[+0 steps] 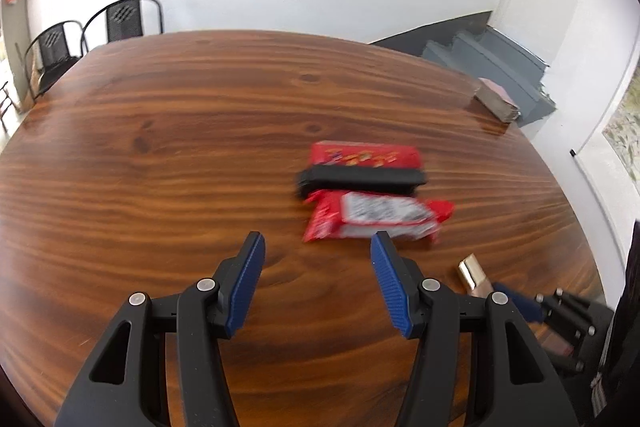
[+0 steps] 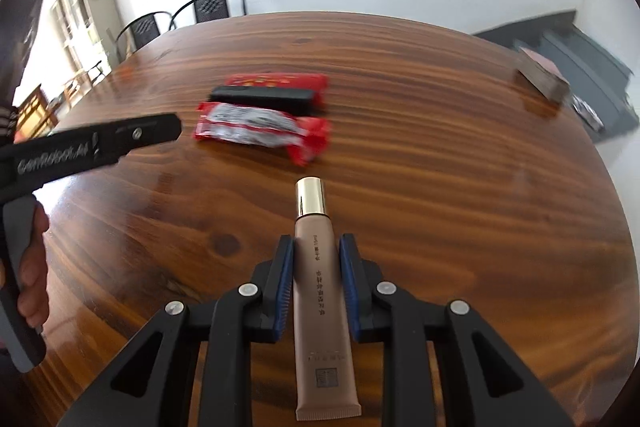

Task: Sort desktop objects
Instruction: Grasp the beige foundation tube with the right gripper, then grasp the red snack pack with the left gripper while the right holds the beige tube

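My right gripper point(image 2: 316, 239) is shut on a beige cosmetic tube point(image 2: 320, 299) with a gold cap, which lies along the fingers on the wooden table point(image 2: 460, 187). Beyond the cap sit a red snack packet point(image 2: 260, 129), a black bar-shaped object point(image 2: 264, 95) and a second red packet point(image 2: 276, 81). My left gripper point(image 1: 318, 239) stands open with nothing between its blue pads. It is just short of the near red packet point(image 1: 380, 215), with the black bar point(image 1: 360, 179) and the far packet point(image 1: 364, 155) behind. The tube's cap point(image 1: 472, 273) shows at the lower right.
A pinkish book-like block point(image 1: 496, 99) lies at the table's far right edge. Two black chairs point(image 1: 120, 19) stand behind the far left edge, grey stairs point(image 1: 500, 63) beyond the right. A person's hand point(image 2: 32, 267) holds the left gripper's handle.
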